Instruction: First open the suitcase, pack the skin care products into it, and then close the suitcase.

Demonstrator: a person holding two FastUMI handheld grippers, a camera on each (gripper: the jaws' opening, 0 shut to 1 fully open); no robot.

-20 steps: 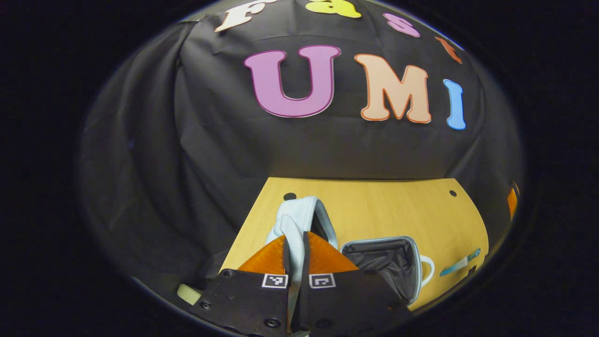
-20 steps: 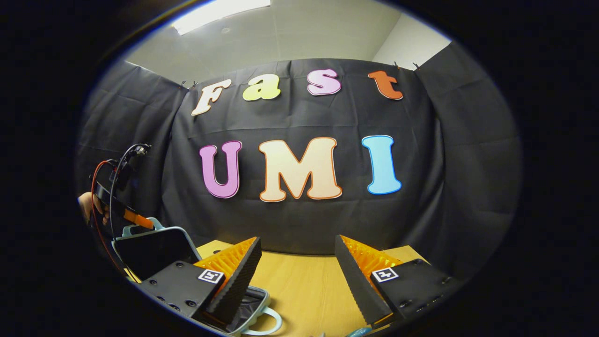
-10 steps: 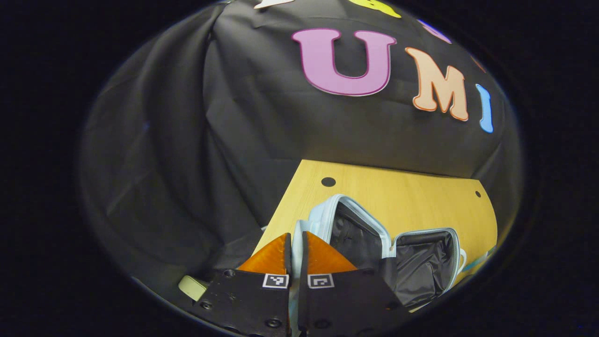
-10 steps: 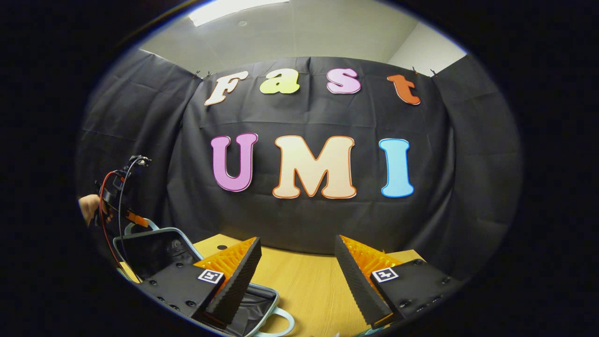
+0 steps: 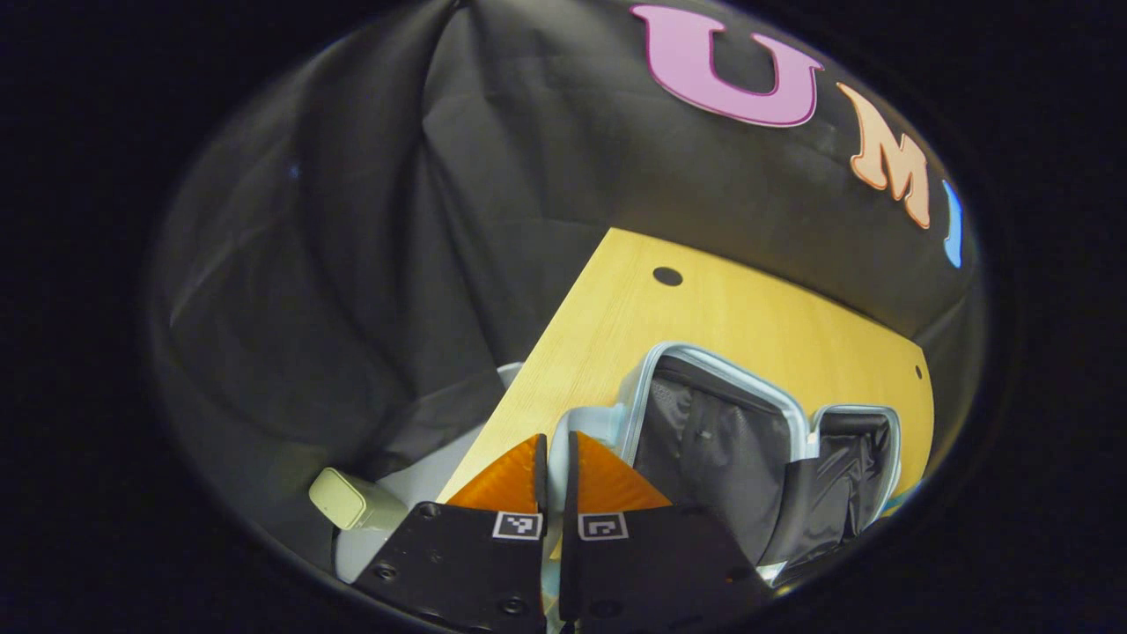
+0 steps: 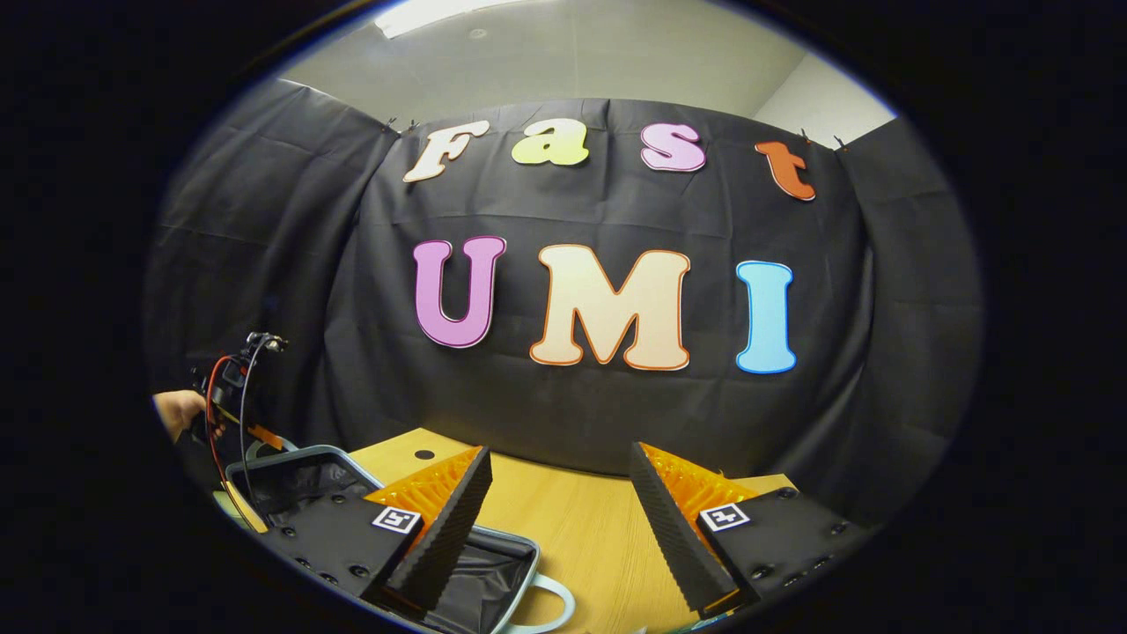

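Pale wood of the table (image 5: 704, 308) runs from the near left toward the far right in the left gripper view, with black cloth (image 5: 396, 220) hanging behind it and down its left side. At the near left, off the table edge, a small pale box (image 5: 339, 498) lies low beside the cloth. Just right of it the left claw (image 5: 554, 462) has its fingers pressed nearly together on the light blue rim of the suitcase lid (image 5: 592, 421). Right of the claw the suitcase (image 5: 713, 440) lies spread open on the table, its two halves side by side with dark lining facing up.

In the right gripper view, a hand (image 6: 180, 409) at the far left holds the left claw (image 6: 255, 433), with red and black cables looping from it, down at the edge of the open lid (image 6: 290, 475). The lid lies low over the table (image 6: 572, 519). Right of that, the right claw (image 6: 560, 493) hangs above the table with its fingers spread wide and nothing between them; the nearer half of the suitcase (image 6: 493, 572) sits under its left finger, a pale handle (image 6: 555, 599) curving out at the near edge.
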